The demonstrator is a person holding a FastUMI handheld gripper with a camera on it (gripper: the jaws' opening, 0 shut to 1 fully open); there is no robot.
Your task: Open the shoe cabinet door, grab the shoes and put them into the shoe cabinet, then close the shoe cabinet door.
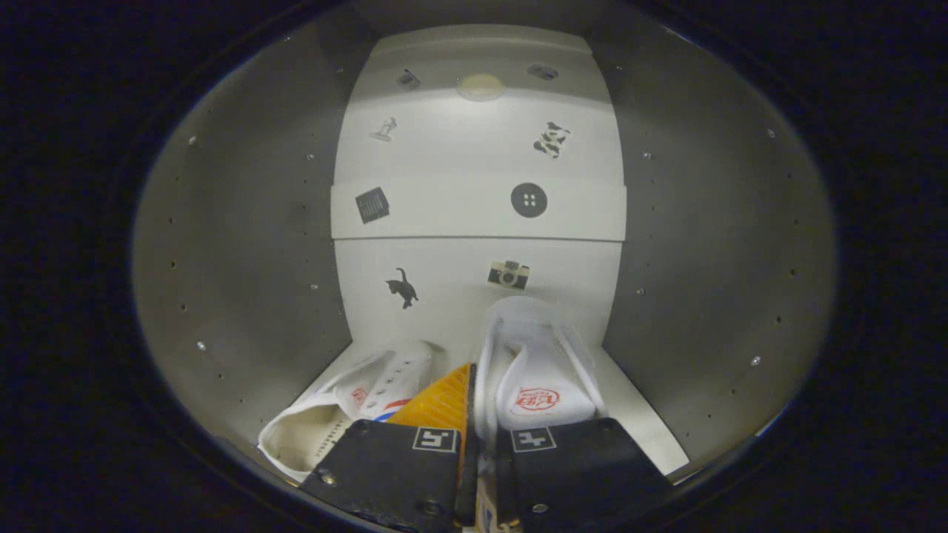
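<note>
The gripper (485,451) is reaching right inside the shoe cabinet (244,244), so the door must already be open, though I can't see the door itself from here. One white shoe (341,418) already lies on its side on the cabinet floor, just ahead of the left finger, its orange sole (443,403) turned up toward the middle. The second white shoe (537,370) stands upright with its toe pointing at the back wall (474,281), just beyond the fingers and touching or nearly touching the first. The jaws are drawn close together with only a thin slot between them, and the heel edge of the upright shoe runs down into that slot, so I judge they are pinching it at the heel; the exact contact is hidden behind the finger blocks. To my eye the carrying is nearly done: the second shoe looks set down or almost so. What remains is letting go, pulling the gripper out, and swinging the door closed.
</note>
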